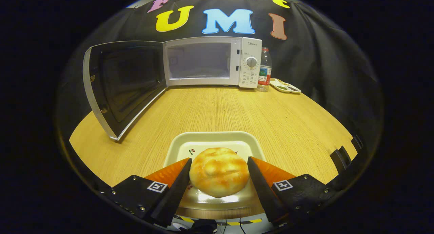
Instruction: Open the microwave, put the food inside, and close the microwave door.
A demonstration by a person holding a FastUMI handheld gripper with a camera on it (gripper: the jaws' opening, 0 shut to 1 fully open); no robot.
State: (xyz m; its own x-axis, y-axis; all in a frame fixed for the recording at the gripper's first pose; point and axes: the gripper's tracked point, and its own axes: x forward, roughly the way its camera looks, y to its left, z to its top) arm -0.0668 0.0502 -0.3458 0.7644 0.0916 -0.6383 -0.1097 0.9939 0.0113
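A round golden bun lies on a white square plate at the near edge of the wooden table. My gripper reaches over the plate, and its two black fingers press against the bun's left and right sides. Beyond them, at the back of the table, stands the white microwave. Its door is swung wide open to the left. The cavity looks bare inside.
A plastic water bottle stands right beside the microwave's control panel. A small white dish with dark bits lies just right of the bottle. A stretch of wooden tabletop separates the plate from the microwave.
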